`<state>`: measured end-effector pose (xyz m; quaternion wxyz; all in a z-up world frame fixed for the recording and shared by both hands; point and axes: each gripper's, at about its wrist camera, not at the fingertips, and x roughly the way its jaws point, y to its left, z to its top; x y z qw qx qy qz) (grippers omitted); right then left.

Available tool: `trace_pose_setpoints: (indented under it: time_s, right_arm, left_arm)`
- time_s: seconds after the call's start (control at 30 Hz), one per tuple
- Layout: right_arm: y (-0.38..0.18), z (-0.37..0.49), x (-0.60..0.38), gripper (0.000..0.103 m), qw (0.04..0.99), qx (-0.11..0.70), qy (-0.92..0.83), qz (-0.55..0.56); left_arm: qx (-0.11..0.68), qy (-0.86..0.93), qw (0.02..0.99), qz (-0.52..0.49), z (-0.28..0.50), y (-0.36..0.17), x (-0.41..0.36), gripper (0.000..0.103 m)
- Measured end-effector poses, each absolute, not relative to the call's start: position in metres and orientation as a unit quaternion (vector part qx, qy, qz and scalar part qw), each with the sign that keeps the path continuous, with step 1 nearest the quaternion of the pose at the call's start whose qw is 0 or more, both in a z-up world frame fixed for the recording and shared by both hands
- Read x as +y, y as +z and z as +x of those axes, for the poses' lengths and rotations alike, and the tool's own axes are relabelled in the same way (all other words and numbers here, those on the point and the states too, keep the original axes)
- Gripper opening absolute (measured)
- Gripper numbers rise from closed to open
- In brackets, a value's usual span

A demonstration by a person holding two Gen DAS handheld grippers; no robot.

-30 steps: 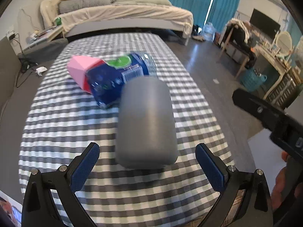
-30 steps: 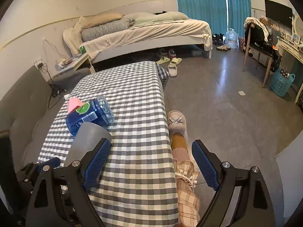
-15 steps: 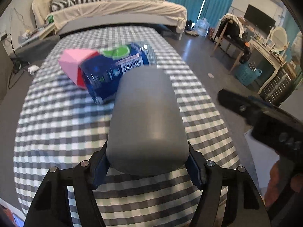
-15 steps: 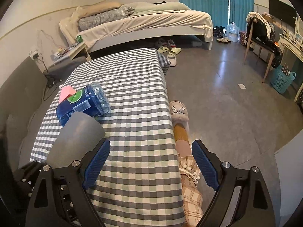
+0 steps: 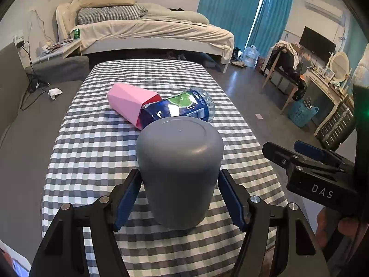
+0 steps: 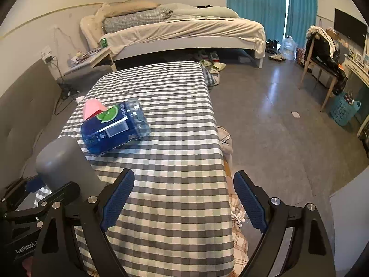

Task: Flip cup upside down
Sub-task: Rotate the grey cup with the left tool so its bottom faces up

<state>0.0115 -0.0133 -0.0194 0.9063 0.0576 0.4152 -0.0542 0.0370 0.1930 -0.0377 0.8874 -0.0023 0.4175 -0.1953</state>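
A grey cup (image 5: pixel 180 168) stands with its closed base up over the checkered table (image 5: pixel 92 143), and its mouth is hidden below. My left gripper (image 5: pixel 180 196) has its blue pads on both sides of the cup and is shut on it. The cup also shows at the left of the right wrist view (image 6: pixel 64 161). My right gripper (image 6: pixel 183 198) is open and empty over the table's right front edge. It appears in the left wrist view (image 5: pixel 306 159) to the right of the cup.
A blue water-bottle pack (image 5: pixel 180 108) and a pink box (image 5: pixel 131 101) lie just behind the cup. A grey sofa (image 5: pixel 13 106) runs along the table's left side. Bare floor (image 6: pixel 276 120) lies right of the table, and a bed (image 5: pixel 147 32) stands beyond.
My left gripper closed on the cup, which was lying tilted between open fingers, and brought it upright with its base up. My right gripper stayed open beside it.
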Motion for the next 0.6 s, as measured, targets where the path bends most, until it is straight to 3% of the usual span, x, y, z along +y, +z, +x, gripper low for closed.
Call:
trace_pose_setpoints:
  time_s: [0.2,0.37,0.6]
  right_arm:
    - [-0.018,0.011,-0.014,0.088,0.907,0.414,-0.056,0.059]
    - [-0.019,0.012,-0.017,0.088,0.905,0.417,-0.056,0.066]
    - [-0.022,0.013,-0.018,0.088,0.902,0.422,-0.053,0.070]
  left_arm:
    - [0.416,-0.198,0.887,0.016,0.031,-0.039,0.183,0.071]
    - [0.447,-0.207,0.870,0.034,0.025,-0.054,0.177,0.079]
    - [0.488,-0.212,0.846,0.024,0.035,-0.074,0.177,0.074]
